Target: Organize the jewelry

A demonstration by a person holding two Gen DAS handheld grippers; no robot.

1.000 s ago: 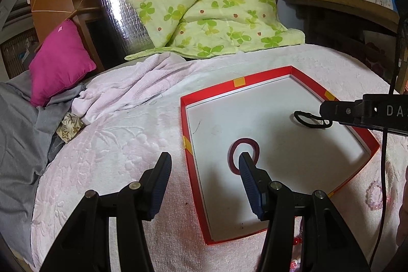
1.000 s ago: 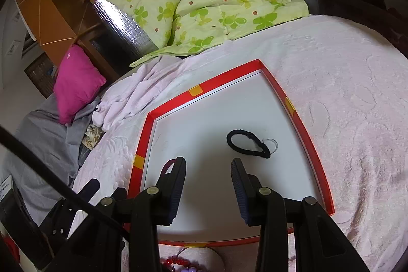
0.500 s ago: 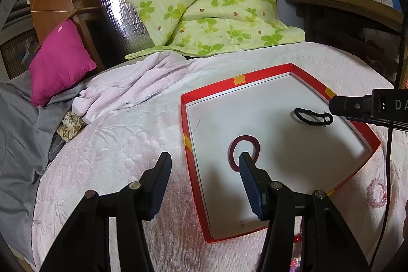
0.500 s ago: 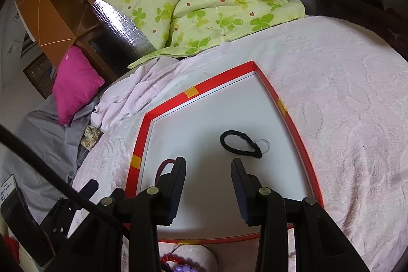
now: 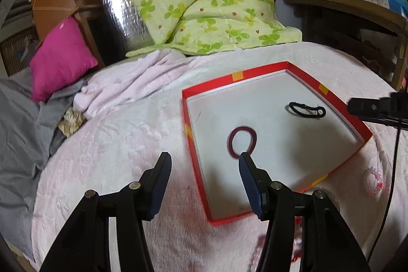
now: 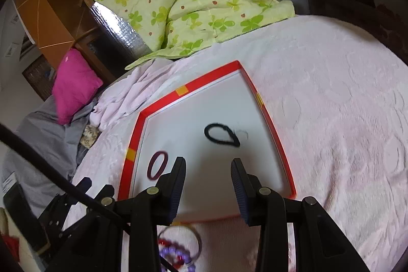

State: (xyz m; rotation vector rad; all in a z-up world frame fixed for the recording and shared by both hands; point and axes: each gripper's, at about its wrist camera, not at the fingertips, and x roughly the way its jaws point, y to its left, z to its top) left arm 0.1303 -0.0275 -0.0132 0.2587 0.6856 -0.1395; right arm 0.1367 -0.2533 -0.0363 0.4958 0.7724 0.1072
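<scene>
Red-rimmed tray (image 5: 193, 154) on bed, maroon band (image 5: 241, 142) and black hair tie (image 5: 307, 110) inside, left hand-held gripper (image 5: 204, 170) spread empty, right hand-held gripper (image 6: 207, 177) spread empty above tray, bead bracelets (image 6: 176, 250) beneath it.

No readable text in either view, no brand or number legible, paper label at the right wrist view's left edge (image 6: 10, 182) too blurred to read
</scene>
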